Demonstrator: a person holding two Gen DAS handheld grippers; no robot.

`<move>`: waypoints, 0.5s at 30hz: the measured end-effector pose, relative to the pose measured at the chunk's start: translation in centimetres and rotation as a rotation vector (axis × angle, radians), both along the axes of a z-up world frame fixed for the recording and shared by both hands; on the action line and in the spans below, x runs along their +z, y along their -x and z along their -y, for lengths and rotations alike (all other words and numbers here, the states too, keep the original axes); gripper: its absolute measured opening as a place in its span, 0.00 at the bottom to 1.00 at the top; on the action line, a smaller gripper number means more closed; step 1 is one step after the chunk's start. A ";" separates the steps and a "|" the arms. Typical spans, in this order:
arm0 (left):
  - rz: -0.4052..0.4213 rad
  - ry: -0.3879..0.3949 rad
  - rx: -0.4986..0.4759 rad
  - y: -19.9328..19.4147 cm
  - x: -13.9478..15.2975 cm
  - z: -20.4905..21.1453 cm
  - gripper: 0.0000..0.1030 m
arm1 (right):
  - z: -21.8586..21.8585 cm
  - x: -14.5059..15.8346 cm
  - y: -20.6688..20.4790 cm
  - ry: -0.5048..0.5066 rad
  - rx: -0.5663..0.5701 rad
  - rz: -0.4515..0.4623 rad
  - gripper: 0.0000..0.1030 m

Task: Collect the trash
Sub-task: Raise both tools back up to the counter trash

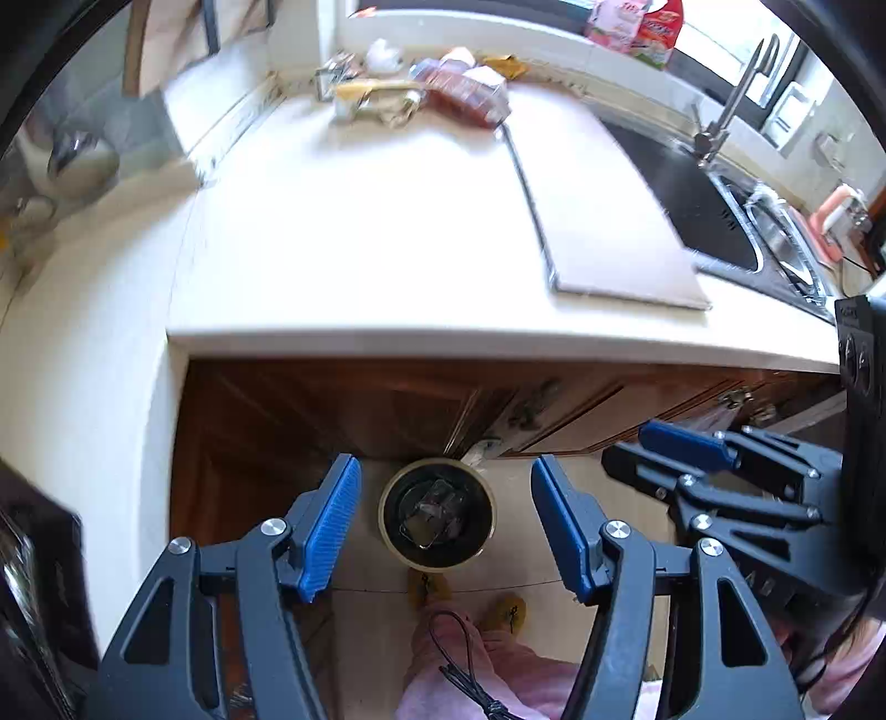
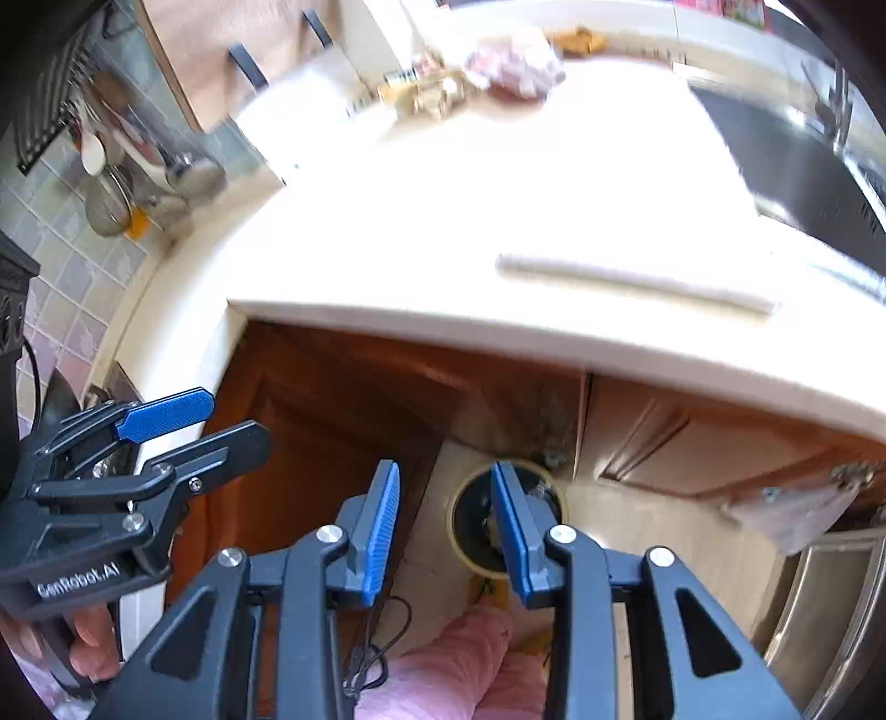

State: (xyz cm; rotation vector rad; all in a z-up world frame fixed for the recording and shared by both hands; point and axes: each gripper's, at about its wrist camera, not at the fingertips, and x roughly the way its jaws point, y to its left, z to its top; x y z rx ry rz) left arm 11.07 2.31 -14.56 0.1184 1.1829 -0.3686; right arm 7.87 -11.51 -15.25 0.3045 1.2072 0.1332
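A pale cream stone countertop point(image 1: 360, 238) spreads ahead of and below the gripper, washed almost white by daylight from a window point(image 1: 736, 50) at its far right, with a flat off-white cutting board point(image 1: 598, 210) lying on it and a dark sink with a steel tap point(image 1: 736, 94) further right. Beneath the counter's edge, close to the gripper, stand reddish-brown wooden cabinet doors point(image 2: 332, 421) above a beige tiled floor point(image 2: 653, 526). To the left, a grey-green tiled wall point(image 2: 66, 277) carries hanging ladles and strainers point(image 2: 122, 183).
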 end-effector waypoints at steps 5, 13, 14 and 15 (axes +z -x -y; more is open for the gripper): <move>0.026 -0.034 -0.081 -2.5 4.1 1.0 0.61 | 1.6 4.6 -2.2 0.017 -0.014 0.075 0.34; 0.083 -0.108 -0.225 -6.0 8.7 2.1 0.66 | 2.8 9.2 -6.5 0.068 -0.047 0.135 0.34; 0.097 -0.123 -0.244 -6.6 8.8 2.2 0.66 | 3.1 9.6 -7.1 0.073 -0.055 0.133 0.34; 0.109 -0.136 -0.259 -7.1 9.0 2.3 0.66 | 3.4 10.1 -7.5 0.077 -0.067 0.130 0.34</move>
